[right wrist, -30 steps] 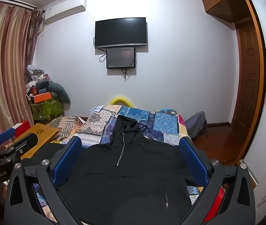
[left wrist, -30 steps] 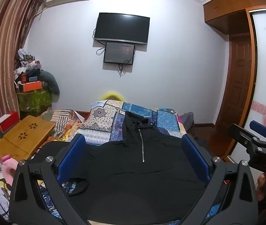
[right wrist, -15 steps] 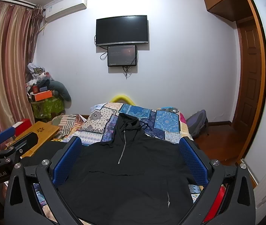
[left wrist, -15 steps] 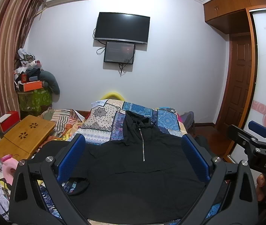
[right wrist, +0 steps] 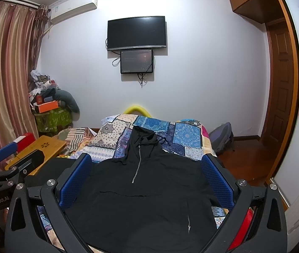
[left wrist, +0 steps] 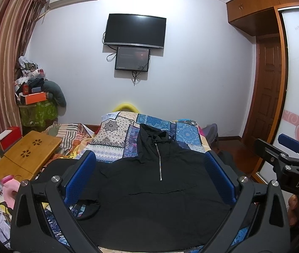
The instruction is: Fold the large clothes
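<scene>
Two grippers, nothing grabbed

Both hang above the bed (left wrist: 117, 130); left gripper (left wrist: 149, 175) and right gripper (right wrist: 146, 174) have fingers spread wide, empty; black hoodie (right wrist: 141, 189) lies flat on the patchwork quilt, hood toward the wall.

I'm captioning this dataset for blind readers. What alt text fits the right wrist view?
A black zip-neck hoodie lies spread flat, front up, on a patchwork bedspread, framed by the open right gripper with its blue pads wide apart and empty. The left gripper shows at the left edge; a dark TV hangs on the far wall.
</scene>
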`<state>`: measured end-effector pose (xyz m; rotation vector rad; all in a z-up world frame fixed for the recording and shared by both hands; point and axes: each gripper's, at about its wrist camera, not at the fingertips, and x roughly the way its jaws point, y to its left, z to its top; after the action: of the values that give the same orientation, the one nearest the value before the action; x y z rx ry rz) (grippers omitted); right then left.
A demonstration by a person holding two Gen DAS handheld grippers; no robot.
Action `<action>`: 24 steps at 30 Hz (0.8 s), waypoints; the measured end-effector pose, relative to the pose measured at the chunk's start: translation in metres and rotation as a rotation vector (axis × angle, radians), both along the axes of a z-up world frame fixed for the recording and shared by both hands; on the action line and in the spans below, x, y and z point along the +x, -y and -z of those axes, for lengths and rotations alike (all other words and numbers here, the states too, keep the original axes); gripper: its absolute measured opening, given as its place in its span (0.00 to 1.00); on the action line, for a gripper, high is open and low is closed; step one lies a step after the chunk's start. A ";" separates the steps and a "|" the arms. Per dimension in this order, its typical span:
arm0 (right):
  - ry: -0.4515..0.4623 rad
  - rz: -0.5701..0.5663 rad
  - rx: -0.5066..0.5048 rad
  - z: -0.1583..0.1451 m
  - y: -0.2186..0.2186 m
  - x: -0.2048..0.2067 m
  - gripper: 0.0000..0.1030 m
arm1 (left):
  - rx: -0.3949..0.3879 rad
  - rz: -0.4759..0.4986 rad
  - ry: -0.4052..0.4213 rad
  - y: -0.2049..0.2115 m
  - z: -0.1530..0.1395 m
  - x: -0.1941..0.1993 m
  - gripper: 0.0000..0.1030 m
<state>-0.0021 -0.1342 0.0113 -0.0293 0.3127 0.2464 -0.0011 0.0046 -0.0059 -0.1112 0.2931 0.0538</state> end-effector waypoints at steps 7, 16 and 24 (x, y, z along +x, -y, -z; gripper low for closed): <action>-0.002 0.000 0.000 0.001 0.000 0.000 1.00 | 0.002 0.001 -0.004 -0.001 0.001 0.000 1.00; -0.008 -0.001 -0.001 0.002 0.002 0.002 1.00 | -0.002 -0.001 -0.005 -0.002 0.001 -0.001 1.00; -0.011 -0.004 -0.004 0.005 0.001 0.002 1.00 | 0.001 0.000 -0.006 -0.003 0.001 0.000 1.00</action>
<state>-0.0004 -0.1355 0.0064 -0.0327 0.3245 0.2500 -0.0011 0.0075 -0.0068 -0.1105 0.2988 0.0543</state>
